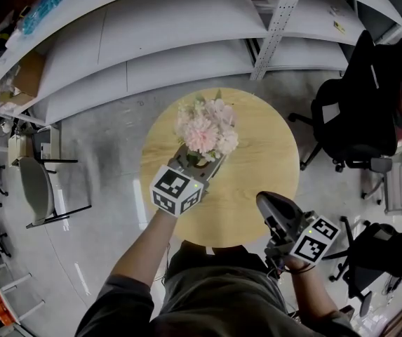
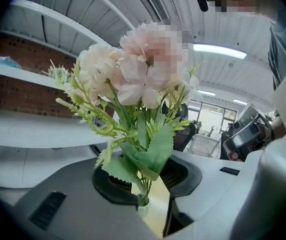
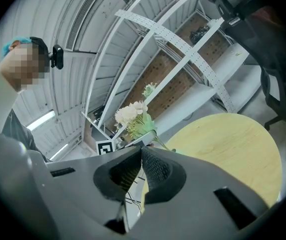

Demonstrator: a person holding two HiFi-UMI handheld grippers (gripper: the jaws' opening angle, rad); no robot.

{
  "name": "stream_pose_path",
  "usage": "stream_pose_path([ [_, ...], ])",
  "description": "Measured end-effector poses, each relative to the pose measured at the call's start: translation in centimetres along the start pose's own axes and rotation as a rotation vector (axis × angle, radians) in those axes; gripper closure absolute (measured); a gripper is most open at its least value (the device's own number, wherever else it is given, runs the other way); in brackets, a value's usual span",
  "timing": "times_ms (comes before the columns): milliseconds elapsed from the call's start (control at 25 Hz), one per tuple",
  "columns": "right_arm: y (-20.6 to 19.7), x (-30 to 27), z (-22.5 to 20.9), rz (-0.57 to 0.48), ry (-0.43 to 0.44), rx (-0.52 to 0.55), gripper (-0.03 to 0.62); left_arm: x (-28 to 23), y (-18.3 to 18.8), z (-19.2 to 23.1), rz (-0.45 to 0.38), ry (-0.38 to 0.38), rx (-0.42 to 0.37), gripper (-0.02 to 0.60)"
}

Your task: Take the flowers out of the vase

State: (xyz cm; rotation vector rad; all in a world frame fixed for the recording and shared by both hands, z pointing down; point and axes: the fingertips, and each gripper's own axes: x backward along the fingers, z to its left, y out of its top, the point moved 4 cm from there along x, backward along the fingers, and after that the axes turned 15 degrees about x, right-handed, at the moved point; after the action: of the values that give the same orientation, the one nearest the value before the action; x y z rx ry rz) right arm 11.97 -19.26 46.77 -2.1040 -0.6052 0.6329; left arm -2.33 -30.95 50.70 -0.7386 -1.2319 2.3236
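Note:
A bunch of pale pink flowers (image 1: pixel 204 128) with green leaves stands over the round wooden table (image 1: pixel 257 132). My left gripper (image 1: pixel 199 161) reaches in under the blooms. In the left gripper view the green stems (image 2: pixel 143 181) run down between the jaws, and the left gripper (image 2: pixel 147 189) is shut on them. A small pale rim (image 2: pixel 143 207) shows just below the stems; I cannot tell whether it is the vase. My right gripper (image 1: pixel 264 201) hovers at the table's near right edge, shut and empty. In the right gripper view its tips (image 3: pixel 140 151) meet, and the flowers (image 3: pixel 133 116) rise behind them.
Long grey shelves (image 1: pixel 151 34) curve behind the table. Black office chairs (image 1: pixel 369 104) stand at the right. A grey chair (image 1: pixel 39 188) stands at the left. A person's body is close to the table's near edge.

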Motion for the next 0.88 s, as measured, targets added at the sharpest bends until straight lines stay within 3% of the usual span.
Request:
stream_pose_path([
  [560,5.7,0.3,3.6,-0.160,0.068,0.061,0.577,4.5,7.6,-6.7,-0.059,-0.045,-0.115,0.474],
  [880,7.9,-0.2,6.0,-0.200,0.118,0.108,0.577,6.2,8.2,-9.5,-0.066,-0.051,-0.146,0.477],
])
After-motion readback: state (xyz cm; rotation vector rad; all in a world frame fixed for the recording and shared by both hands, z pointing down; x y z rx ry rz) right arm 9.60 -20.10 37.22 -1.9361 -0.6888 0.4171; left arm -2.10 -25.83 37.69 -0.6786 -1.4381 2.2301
